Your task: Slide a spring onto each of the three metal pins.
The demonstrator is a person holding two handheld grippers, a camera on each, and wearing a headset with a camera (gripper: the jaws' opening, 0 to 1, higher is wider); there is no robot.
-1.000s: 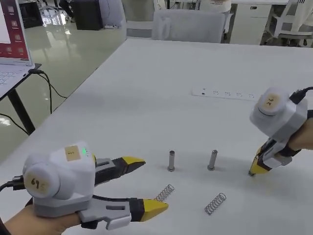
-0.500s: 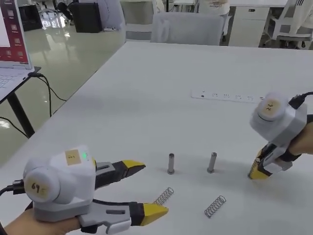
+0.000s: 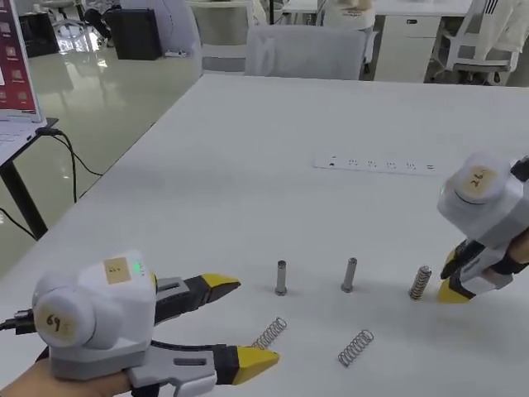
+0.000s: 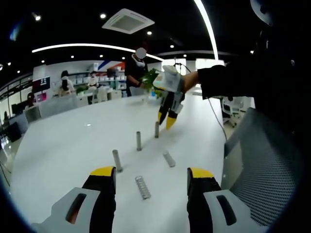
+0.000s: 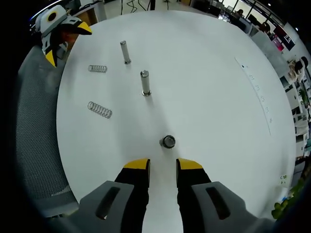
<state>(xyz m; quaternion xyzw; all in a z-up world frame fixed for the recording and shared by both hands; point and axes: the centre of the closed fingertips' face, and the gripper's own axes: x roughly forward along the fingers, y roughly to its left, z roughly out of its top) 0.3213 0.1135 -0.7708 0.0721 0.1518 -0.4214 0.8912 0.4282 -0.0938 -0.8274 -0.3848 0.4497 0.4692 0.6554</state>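
Note:
Three metal pins stand in a row on the white table. The left pin (image 3: 281, 278) and the middle pin (image 3: 350, 275) are bare. The right pin (image 3: 421, 282) (image 5: 168, 141) has a spring around it. My right gripper (image 3: 454, 287) (image 5: 163, 165) is just right of that pin, open by a narrow gap, holding nothing. Two loose springs (image 3: 269, 332) (image 3: 355, 347) lie in front of the pins. My left gripper (image 3: 244, 322) (image 4: 151, 173) hovers wide open, with the nearer spring (image 4: 142, 187) just ahead of its tips.
A white power strip (image 3: 380, 164) lies further back on the table. A grey chair (image 3: 306, 50) stands at the far edge and a laptop (image 3: 12, 74) sits on a side desk at the left. The table's left edge runs close to my left gripper.
My right gripper has drawn back to the right from the right pin, and the spring now stands bare on that pin. The left gripper has barely moved.

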